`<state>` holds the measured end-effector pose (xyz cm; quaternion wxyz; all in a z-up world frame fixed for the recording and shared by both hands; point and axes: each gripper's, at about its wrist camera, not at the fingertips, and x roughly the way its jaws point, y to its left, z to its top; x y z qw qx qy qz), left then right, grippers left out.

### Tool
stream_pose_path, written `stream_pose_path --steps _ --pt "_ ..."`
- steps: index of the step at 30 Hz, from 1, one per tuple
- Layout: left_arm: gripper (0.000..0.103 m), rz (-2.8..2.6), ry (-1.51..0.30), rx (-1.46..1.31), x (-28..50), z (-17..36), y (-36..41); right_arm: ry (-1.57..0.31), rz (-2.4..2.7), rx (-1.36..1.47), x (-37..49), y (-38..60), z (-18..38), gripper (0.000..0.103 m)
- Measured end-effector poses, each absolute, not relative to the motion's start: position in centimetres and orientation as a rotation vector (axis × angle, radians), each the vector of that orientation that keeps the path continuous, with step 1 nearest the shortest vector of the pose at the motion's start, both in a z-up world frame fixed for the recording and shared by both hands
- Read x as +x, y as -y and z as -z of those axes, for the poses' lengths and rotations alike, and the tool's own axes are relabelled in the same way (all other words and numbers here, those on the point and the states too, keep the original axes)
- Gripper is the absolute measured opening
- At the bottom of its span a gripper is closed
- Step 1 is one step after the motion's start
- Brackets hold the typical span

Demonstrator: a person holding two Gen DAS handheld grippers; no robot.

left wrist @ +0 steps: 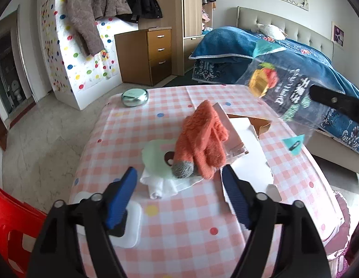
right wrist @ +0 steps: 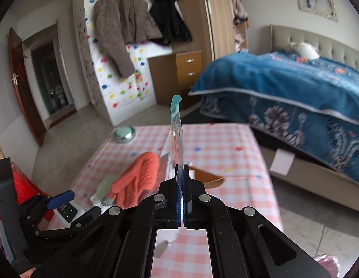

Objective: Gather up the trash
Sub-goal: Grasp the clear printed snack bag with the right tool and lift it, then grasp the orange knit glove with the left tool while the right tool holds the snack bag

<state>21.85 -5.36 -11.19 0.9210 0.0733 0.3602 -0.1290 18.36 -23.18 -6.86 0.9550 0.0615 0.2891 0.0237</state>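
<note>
The right gripper (right wrist: 182, 173) is clenched on a clear snack wrapper (left wrist: 283, 88), lifted right of the table (left wrist: 179, 220). The left gripper (left wrist: 179, 185) gapes, empty, near the orange glove (left wrist: 202, 139) and crumpled tissue (left wrist: 165, 185).

We can read only a little: on the clear snack wrapper (left wrist: 283, 92), held up above the checked table (left wrist: 179, 220), white script starts with "D" beside large Chinese characters (both tilted and too blurred to spell out). Nothing else is legible.
</note>
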Motion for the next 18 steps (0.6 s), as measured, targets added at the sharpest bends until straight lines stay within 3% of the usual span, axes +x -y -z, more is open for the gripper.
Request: stream_pose_path --steps 12,18 --pt "0.076 0.269 -0.792 0.171 27.7 13.3 9.7 -0.568 -0.046 0.186 18.6 26.9 6.8 0.0" --pt "0.062 0.266 -0.843 0.197 29.7 14.8 11.1 -0.584 -0.052 0.203 18.9 27.1 7.4 0.0"
